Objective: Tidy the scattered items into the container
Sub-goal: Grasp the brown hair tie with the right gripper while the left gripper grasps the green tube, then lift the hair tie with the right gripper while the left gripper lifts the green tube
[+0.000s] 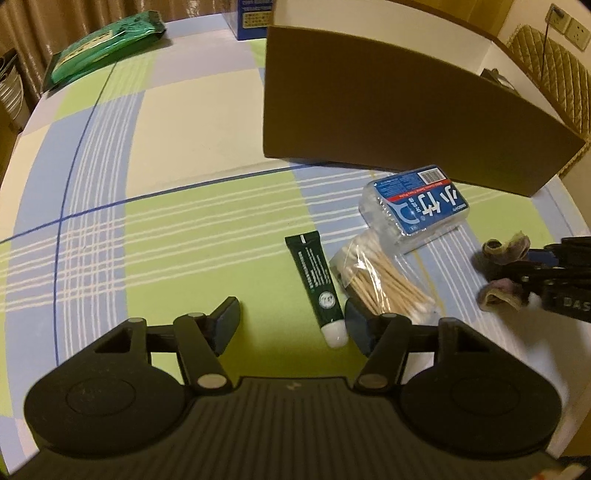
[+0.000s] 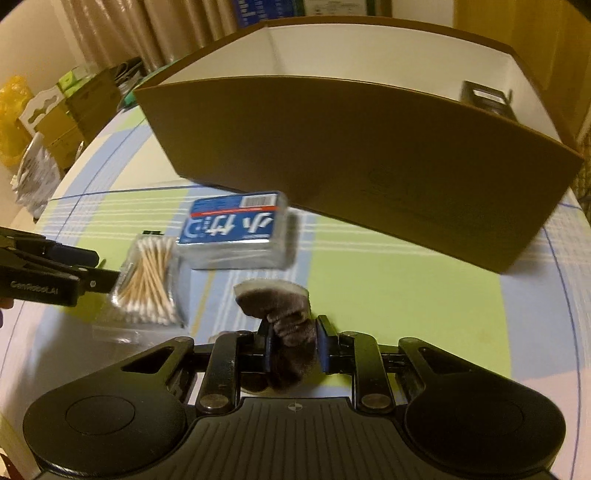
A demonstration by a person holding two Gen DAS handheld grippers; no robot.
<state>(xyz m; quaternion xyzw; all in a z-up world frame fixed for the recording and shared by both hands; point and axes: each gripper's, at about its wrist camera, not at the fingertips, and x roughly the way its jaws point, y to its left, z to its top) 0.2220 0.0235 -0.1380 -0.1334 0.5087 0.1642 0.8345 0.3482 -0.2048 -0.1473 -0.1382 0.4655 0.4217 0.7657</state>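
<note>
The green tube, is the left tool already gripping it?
No, the left tool is open, and the green tube lies on the tablecloth between its fingers, untouched.

My right gripper [image 2: 293, 345], matt black plastic, pinches a fuzzy brown cloth [image 2: 284, 314]. At eleven o'clock lie wooden swabs [image 2: 149, 275] in glossy clear film; at twelve stands a matt cardboard box [image 2: 369, 155].

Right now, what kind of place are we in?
Probably a home room: a table under a plaid tablecloth, curtains behind, and toiletries like a cotton swab bag beside a cardboard box.
</note>
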